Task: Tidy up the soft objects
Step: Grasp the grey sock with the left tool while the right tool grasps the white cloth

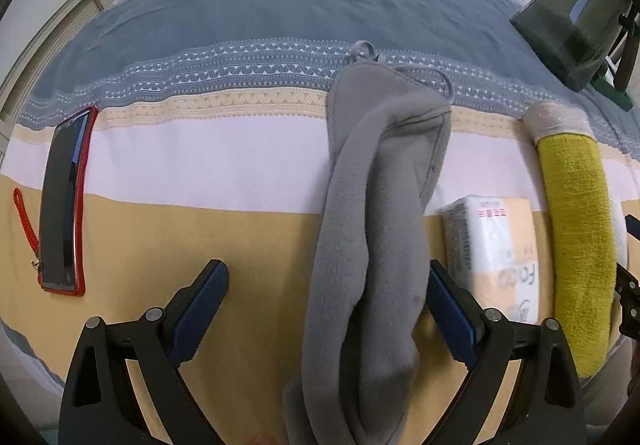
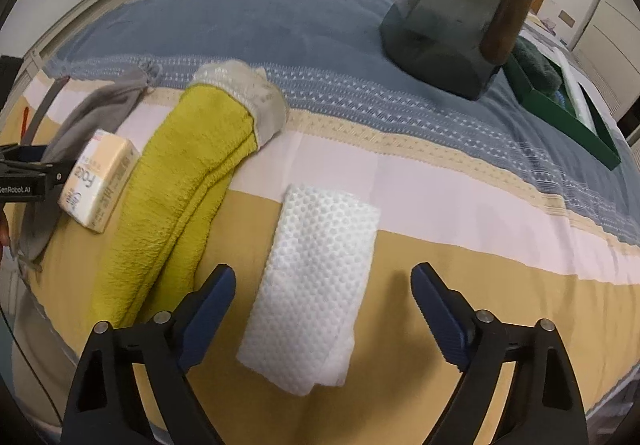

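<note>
Cloth: white, long axis running away from right gripper, centred between wide-open fingers, ungripped.
Sock: grey, lengthwise between left gripper fingers, spread, nothing clamped.

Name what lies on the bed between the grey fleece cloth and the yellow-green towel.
A small tissue pack lies between the grey fleece cloth and the yellow-green towel. Both wrist views show it, the left wrist view most clearly.
</note>
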